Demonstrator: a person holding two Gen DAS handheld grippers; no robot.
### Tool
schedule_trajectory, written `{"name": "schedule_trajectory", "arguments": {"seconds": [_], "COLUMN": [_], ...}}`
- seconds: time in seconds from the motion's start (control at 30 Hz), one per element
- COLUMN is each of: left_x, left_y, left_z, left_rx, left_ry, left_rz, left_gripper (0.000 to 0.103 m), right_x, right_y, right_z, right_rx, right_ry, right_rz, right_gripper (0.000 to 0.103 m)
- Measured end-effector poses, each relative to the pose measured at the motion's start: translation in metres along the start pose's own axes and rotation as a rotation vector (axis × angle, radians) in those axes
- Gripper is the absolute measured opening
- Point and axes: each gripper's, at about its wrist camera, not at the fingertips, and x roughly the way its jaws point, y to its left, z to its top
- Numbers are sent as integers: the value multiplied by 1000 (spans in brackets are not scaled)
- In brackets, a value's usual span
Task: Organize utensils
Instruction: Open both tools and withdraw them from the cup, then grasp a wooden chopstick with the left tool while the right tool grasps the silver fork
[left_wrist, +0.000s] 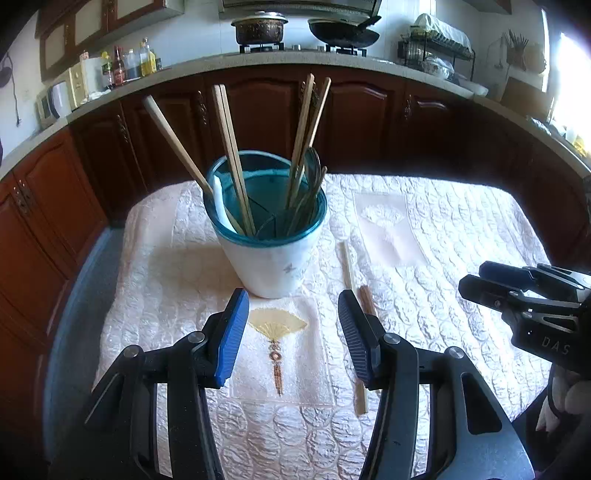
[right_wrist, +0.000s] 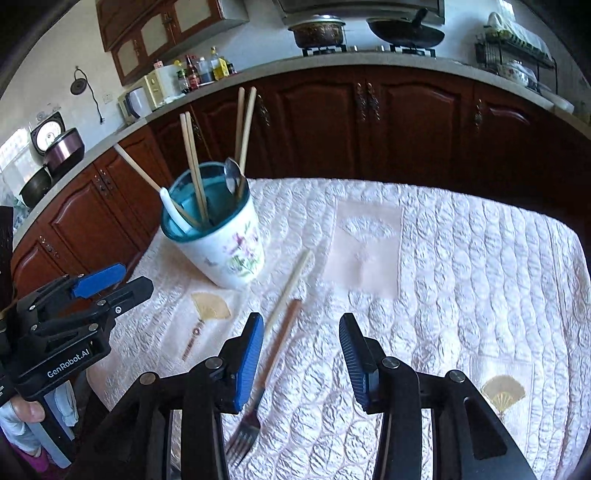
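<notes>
A white floral holder with a teal rim (left_wrist: 267, 258) (right_wrist: 225, 251) stands on the quilted table and holds several chopsticks, a white spoon and metal utensils. A loose chopstick (left_wrist: 348, 266) (right_wrist: 290, 286) and a brown-handled fork (right_wrist: 266, 373) (left_wrist: 366, 299) lie side by side to its right. My left gripper (left_wrist: 293, 325) is open and empty, just in front of the holder. My right gripper (right_wrist: 301, 350) is open and empty, hovering over the fork and chopstick. Each gripper shows in the other's view, the right one (left_wrist: 476, 282) and the left one (right_wrist: 118, 282).
The table carries a pale quilted cloth (right_wrist: 461, 277) with embroidered fans. Dark wood cabinets (left_wrist: 362, 118) run behind it. On the counter stand a pot (left_wrist: 259, 27), a wok (left_wrist: 343, 35), bottles (left_wrist: 129, 64) and a dish rack (left_wrist: 436, 48).
</notes>
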Motion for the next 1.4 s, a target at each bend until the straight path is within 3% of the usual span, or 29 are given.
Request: {"name": "schedule_trajectory", "arguments": {"seconds": [0.27, 0.6, 0.7, 1.0, 1.07, 1.13, 1.4], "left_x": [12, 38, 46, 66, 68, 71, 97], "left_y": [-2, 3, 9, 21, 19, 11, -33], "left_z": [-5, -14, -18, -22, -21, -19, -25], "left_rx": [1, -5, -26, -99, -107, -99, -11], "left_ry": [36, 105, 135, 203, 210, 215, 283], "left_rz": [-3, 0, -11, -92, -127, -158, -237], "left_gripper": [50, 50, 50, 50, 50, 50, 50], "right_x": [18, 71, 86, 135, 142, 141, 113], "right_y": [-9, -13, -12, -2, -3, -7, -62], "right_z": [-11, -19, -17, 3, 6, 7, -1], "right_rx": [21, 86, 94, 83, 81, 86, 212], "right_ry": [52, 171, 192, 247, 251, 246, 217], "right_rz": [19, 110, 110, 104, 93, 102, 62], "right_gripper": [41, 41, 34, 29, 21, 13, 13]}}
